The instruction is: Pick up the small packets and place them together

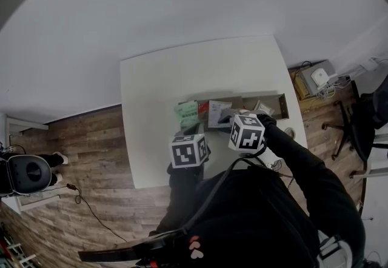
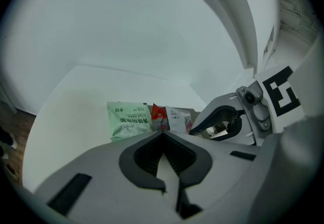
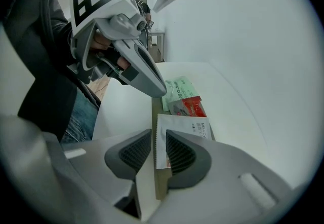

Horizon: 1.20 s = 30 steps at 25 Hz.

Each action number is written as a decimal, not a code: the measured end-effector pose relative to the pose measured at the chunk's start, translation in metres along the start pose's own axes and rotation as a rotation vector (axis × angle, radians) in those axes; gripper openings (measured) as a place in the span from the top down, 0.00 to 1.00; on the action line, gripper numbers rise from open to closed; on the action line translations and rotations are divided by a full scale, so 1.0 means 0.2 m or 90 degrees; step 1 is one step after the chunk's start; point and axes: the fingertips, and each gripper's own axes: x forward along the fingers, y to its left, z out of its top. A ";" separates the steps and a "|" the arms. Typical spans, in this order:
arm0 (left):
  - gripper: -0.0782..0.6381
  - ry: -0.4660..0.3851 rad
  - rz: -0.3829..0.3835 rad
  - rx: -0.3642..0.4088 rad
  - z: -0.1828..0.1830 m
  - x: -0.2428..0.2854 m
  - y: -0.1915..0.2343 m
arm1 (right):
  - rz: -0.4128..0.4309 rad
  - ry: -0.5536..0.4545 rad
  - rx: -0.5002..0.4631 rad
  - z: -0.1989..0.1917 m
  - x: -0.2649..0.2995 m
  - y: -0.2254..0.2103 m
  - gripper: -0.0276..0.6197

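- Right hand-held gripper has its jaws a little apart and presses on nothing. The white packet lies flat just past its tips, one edge in line with the gap.
- Left hand-held gripper is closed and empty, short of the row.
- Beyond the white packet lie a red packet, then a green packet, close together on a cardboard strip on the desk.
- These packets look light, thin, floppy and slick. A sealed edge is probably the best place to pinch.

On the table lie, side by side, the left packet, the middle packet and the right packet. The right packet rests on a cardboard box, which extends further right.
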 end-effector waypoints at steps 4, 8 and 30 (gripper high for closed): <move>0.89 0.000 0.000 -0.001 -0.01 0.00 0.00 | -0.012 -0.019 0.007 0.01 -0.04 -0.02 0.82; 0.89 0.001 -0.003 0.001 -0.02 -0.01 -0.01 | -0.047 -0.058 0.053 0.00 -0.15 -0.12 0.81; 0.89 0.017 -0.006 0.010 -0.04 0.02 -0.05 | -0.066 0.052 0.306 -0.94 -0.33 -0.36 0.76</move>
